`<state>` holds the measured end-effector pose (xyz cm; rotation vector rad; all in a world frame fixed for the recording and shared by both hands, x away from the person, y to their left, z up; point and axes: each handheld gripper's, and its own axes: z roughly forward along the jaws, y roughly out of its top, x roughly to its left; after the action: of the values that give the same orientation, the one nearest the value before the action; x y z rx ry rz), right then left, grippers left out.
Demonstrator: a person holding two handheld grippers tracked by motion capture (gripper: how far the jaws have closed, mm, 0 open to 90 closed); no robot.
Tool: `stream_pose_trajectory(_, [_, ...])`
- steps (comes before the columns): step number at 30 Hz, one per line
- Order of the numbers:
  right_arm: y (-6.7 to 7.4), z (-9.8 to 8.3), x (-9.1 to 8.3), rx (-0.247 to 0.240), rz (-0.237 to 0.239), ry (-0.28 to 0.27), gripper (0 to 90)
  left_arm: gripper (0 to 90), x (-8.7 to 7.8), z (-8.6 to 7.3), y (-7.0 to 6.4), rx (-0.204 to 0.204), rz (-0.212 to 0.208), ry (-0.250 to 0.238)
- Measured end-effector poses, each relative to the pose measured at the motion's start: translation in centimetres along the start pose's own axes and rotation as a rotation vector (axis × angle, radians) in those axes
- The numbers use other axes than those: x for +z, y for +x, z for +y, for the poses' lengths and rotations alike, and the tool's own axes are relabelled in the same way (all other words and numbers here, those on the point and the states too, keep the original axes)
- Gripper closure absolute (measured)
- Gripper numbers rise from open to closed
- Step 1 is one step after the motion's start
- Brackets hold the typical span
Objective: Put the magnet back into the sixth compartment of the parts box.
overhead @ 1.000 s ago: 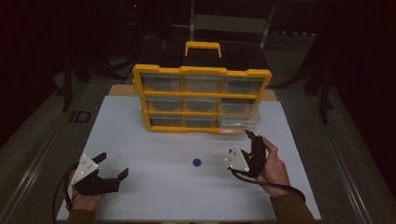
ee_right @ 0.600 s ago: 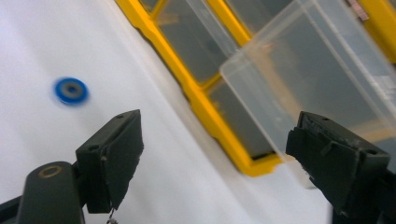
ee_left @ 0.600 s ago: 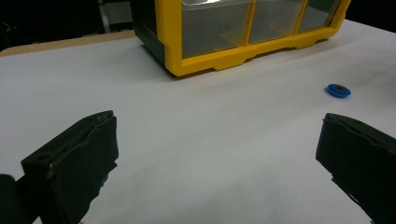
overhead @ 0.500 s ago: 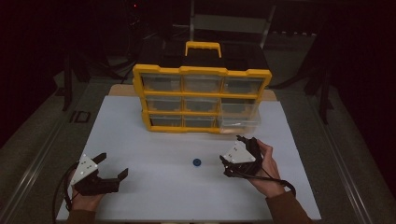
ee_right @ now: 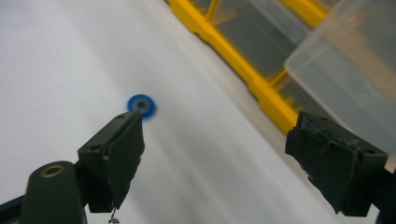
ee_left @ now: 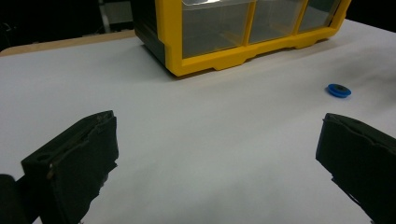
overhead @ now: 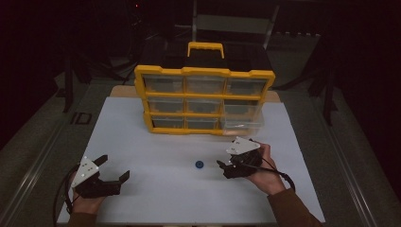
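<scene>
Step judged: approach to blue washer [overhead: 199, 164], not yet gripped. Table [overhead: 156, 142] white; yellow organizer [overhead: 204, 100] stood upright at far side, bottom-right clear drawer [overhead: 242, 124] pulled out. Right tool [overhead: 228, 168] held just right of washer, jaws spread, nothing pinched. Left tool [overhead: 115, 176] rested well apart at near left, jaws spread, idle. Washer laid flat mid-table, before organizer. Next move judged: right tool lowered over washer, jaws closed on rim; thin flat part likely hard to pinch. Path unobstructed.

both claws gape: left claw [overhead: 111, 171], right claw [overhead: 226, 166].
</scene>
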<state>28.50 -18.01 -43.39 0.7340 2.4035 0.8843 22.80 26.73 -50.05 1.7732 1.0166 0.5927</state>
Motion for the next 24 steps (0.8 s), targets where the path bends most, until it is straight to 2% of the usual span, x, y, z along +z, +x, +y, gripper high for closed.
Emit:
stream_pose_trajectory(8, [0.0, 0.6, 1.1, 0.033, 0.104, 0.045, 17.0, 0.0, 0.0, 0.0, 0.0, 0.001, 0.000, 0.000])
stream_pose_trajectory(17, [0.2, 1.4, 2.3, 0.020, 0.178, 0.102, 17.7, 0.0, 0.0, 0.0, 0.0, 0.001, -0.001, -0.002])
stream_pose_trajectory(24, [0.2, 2.0, 3.2, 0.009, 0.211, 0.146, 18.0, 0.0, -0.1, 0.0, 0.0, 0.001, -0.001, -0.002])
